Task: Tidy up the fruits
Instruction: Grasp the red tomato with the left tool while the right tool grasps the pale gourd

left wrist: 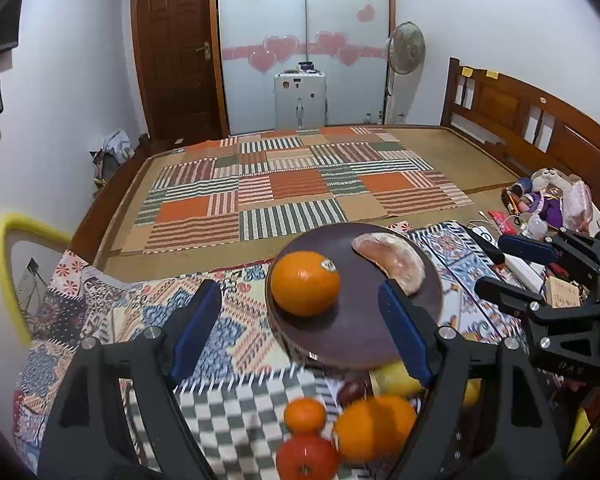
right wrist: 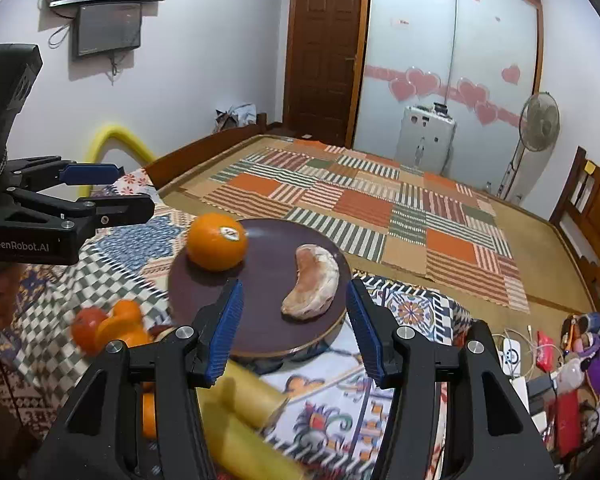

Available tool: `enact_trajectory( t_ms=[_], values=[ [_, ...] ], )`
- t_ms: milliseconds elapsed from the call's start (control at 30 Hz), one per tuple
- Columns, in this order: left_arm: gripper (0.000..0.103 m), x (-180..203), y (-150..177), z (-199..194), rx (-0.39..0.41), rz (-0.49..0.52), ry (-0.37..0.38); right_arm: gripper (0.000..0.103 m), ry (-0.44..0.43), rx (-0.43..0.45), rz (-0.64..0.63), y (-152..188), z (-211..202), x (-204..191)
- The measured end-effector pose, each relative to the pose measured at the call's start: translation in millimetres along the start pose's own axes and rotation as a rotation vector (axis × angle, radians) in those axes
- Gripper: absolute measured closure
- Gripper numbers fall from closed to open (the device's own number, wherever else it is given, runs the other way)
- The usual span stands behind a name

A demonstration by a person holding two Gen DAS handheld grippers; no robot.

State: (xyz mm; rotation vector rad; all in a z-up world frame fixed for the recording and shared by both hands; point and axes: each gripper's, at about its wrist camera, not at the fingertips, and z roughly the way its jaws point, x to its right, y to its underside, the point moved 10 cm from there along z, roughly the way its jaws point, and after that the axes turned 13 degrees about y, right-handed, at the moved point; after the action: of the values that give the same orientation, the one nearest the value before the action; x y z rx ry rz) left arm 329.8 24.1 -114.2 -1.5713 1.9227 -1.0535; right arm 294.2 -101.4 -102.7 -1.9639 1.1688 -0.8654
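Observation:
A dark brown round plate point(left wrist: 352, 320) point(right wrist: 268, 304) stands on a patterned cloth. On it lie an orange point(left wrist: 305, 283) point(right wrist: 217, 241) with a sticker and a peeled pomelo segment point(left wrist: 392, 262) point(right wrist: 313, 286). My left gripper point(left wrist: 300, 316) is open and empty, held just in front of the plate; it also shows at the left in the right wrist view point(right wrist: 112, 190). My right gripper point(right wrist: 294, 328) is open and empty above the plate's near edge; it shows at the right in the left wrist view point(left wrist: 516, 268). Loose oranges point(left wrist: 374, 426) point(right wrist: 120, 326), a tomato point(left wrist: 306, 458) point(right wrist: 86, 326) and a banana point(right wrist: 240, 420) lie below the plate.
A checkered cloth point(left wrist: 236, 412) covers the near surface. Clutter of toys and packets point(left wrist: 548, 204) point(right wrist: 580, 360) sits at the right. A wide bed with a patchwork mat point(left wrist: 292, 184) lies beyond. A yellow padded chair edge point(left wrist: 8, 264) stands at the left.

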Motion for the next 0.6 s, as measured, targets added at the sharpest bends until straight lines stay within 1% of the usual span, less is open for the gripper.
enact_trajectory(
  t_ms=[167, 267, 433, 600],
  values=[
    [0.022, 11.3, 19.2, -25.5, 0.012, 0.006, 0.010, 0.053, 0.000, 0.011, 0.016, 14.1, -21.7, -2.8],
    [0.021, 16.3, 33.3, -34.0, 0.009, 0.004, 0.016, 0.053, -0.006, 0.005, 0.025, 25.4, -29.5, -4.4],
    [0.021, 21.6, 61.9, -40.5, -0.015, -0.010, 0.025, 0.053, -0.013, -0.027, 0.045, 48.5, -33.7, -1.8],
    [0.021, 15.1, 91.6, -37.4, -0.057, -0.046, 0.029, 0.053, -0.035, -0.069, 0.061, 74.9, -28.0, -4.1]
  ],
)
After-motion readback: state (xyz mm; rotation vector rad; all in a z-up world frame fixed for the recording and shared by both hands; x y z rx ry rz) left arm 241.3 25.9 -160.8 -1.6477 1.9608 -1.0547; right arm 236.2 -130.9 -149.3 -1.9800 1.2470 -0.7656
